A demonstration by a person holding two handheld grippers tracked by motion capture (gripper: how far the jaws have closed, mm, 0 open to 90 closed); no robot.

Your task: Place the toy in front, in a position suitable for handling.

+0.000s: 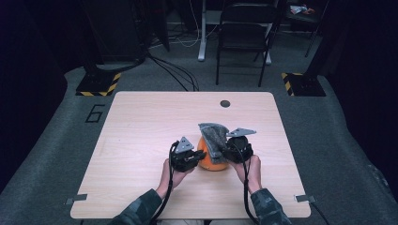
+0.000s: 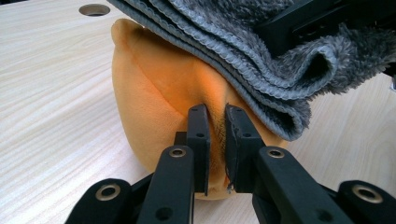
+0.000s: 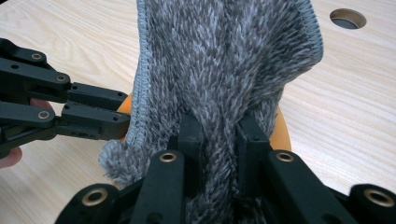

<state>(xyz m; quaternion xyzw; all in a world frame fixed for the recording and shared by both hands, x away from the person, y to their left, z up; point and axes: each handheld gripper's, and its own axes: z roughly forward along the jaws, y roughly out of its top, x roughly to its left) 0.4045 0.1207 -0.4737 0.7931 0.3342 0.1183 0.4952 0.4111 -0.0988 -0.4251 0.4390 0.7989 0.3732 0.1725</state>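
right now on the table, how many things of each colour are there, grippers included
orange: 1, the plush
grey: 1, the cloth draped over it
black: 2, the left hand-held gripper pinching the plush, the right hand-held gripper clamped on the cloth
total: 4

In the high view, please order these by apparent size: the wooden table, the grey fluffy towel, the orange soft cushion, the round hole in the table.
1. Light wooden table
2. Grey fluffy towel and orange soft cushion: similar, both partly hidden, so unranked
3. Round hole
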